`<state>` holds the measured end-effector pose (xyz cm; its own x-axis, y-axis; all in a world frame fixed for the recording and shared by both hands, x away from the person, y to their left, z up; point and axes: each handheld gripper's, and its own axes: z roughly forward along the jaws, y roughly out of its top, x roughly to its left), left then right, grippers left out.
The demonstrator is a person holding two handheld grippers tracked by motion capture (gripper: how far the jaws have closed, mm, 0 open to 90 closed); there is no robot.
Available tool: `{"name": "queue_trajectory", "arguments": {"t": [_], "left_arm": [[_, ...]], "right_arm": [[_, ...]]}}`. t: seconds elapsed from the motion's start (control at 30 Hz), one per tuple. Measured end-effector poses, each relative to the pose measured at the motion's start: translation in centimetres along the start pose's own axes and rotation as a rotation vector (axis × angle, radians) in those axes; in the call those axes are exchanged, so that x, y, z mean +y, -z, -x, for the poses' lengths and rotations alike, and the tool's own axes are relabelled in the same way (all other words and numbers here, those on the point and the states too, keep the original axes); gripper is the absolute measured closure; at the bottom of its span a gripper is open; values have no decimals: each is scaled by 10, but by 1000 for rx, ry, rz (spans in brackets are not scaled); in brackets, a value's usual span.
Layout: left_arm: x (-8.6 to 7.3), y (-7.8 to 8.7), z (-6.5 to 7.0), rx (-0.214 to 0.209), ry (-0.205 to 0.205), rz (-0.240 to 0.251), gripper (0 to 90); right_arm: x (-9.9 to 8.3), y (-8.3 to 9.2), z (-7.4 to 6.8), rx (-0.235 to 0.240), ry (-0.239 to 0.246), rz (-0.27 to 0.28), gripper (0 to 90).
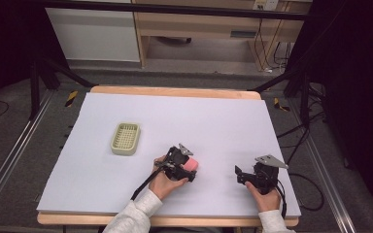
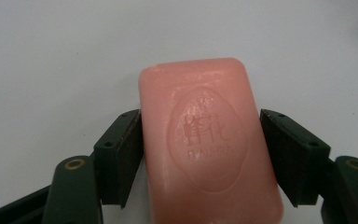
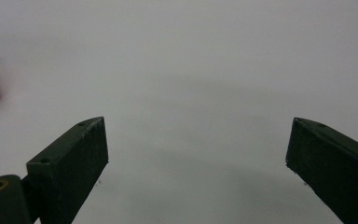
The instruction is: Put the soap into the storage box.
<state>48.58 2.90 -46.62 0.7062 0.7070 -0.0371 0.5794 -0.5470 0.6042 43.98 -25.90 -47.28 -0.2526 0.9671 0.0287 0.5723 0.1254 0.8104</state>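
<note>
Two pads of your left claw (image 2: pixel 200 158) pinch the pink soap bar (image 2: pixel 209 140) by its long sides low over the bench (image 1: pixel 223 116), right claw (image 3: pixel 196 163) spread empty at 3 o'clock; slick soap could squirt out if you squeeze harder.

A pink bar of soap (image 2: pixel 209 144) with rounded corners lies flat on the white table cover (image 1: pixel 213 121), its stamped oval face up. Its two long sides sit between the jaws of the left gripper (image 1: pixel 187 167), which press against them. A pale green slatted soap dish (image 1: pixel 126 138) stands well apart from the soap, farther back and to the left.
</note>
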Motion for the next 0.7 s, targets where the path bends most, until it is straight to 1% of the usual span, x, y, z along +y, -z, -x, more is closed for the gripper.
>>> {"name": "queue_trajectory", "arguments": {"t": [0.07, 0.2, 0.37, 0.57, 0.7], "left_arm": [[1, 0, 0, 2, 3, -12, 333], [2, 0, 0, 5, 14, -19, 365], [2, 0, 0, 9, 13, -24, 368], [3, 0, 0, 16, -3, -26, 370], [3, 3, 1, 11, -10, -29, 372]], "right_arm": [[0, 0, 1, 3, -1, -3, 58], [0, 0, 1, 6, -7, -3, 58], [0, 0, 1, 7, -6, -2, 58], [0, 0, 1, 7, -8, -3, 58], [0, 1, 1, 5, -6, 0, 58]]}}
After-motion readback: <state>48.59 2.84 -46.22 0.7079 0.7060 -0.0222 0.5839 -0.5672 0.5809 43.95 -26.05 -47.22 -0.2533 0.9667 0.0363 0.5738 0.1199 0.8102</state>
